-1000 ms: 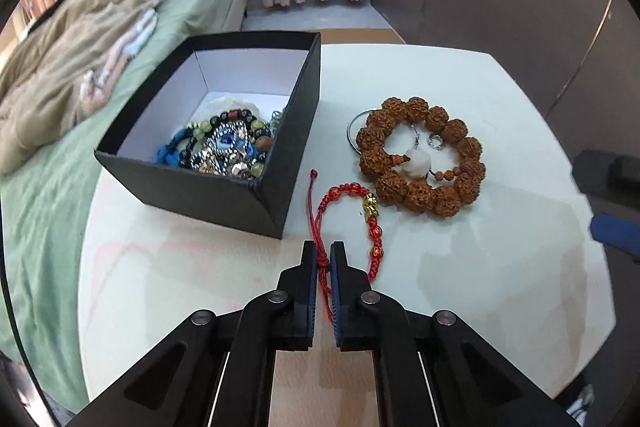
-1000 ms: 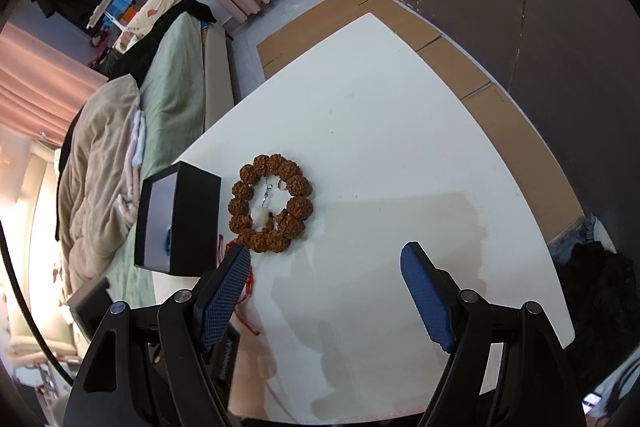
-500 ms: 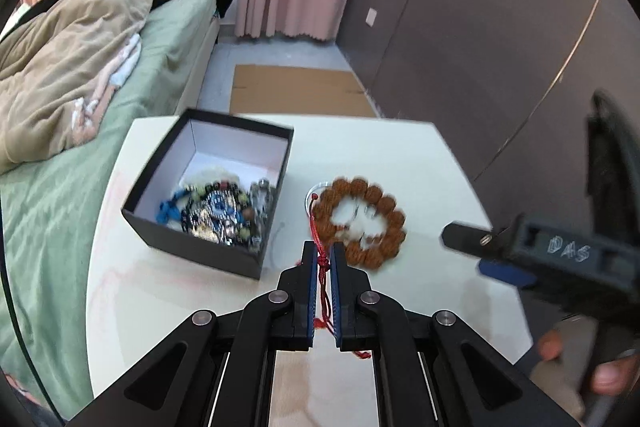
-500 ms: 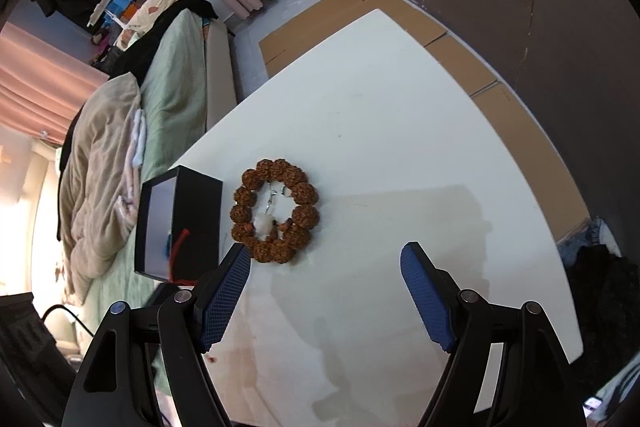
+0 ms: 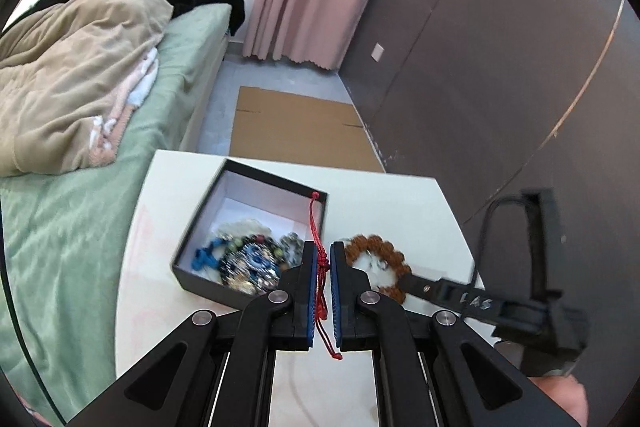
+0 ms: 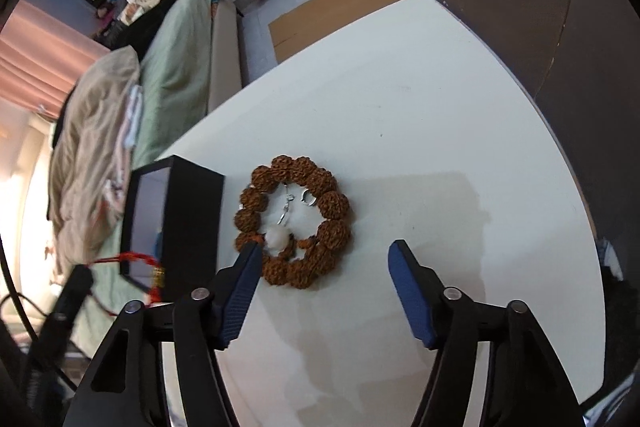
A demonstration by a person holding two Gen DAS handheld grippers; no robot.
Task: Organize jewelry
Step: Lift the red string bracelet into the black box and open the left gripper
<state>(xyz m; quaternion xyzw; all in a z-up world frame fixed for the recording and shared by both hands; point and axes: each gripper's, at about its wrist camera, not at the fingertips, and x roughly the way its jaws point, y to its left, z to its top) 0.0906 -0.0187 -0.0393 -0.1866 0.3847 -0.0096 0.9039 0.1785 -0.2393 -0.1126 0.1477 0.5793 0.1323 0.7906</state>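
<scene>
My left gripper [image 5: 323, 259] is shut on a red cord bracelet [image 5: 319, 267] and holds it high above the white table [image 5: 380, 195]. The bracelet also shows in the right wrist view [image 6: 132, 259], hanging beside the black box. The open black box [image 5: 240, 227] holds several beaded pieces. A large brown bead bracelet [image 6: 296, 223] with a white pendant and small silver rings lies on the table right of the box. My right gripper [image 6: 324, 255] is open and empty, just above the near side of that bracelet.
A bed with green sheets and a beige duvet [image 5: 72, 67] runs along the table's left side. A dark wall [image 5: 480, 87] stands to the right. Flattened cardboard [image 5: 296, 131] lies on the floor beyond the table.
My left gripper has lifted the red bracelet off the table and risen well above the box. My right gripper has moved closer to the brown bead bracelet, still open.
</scene>
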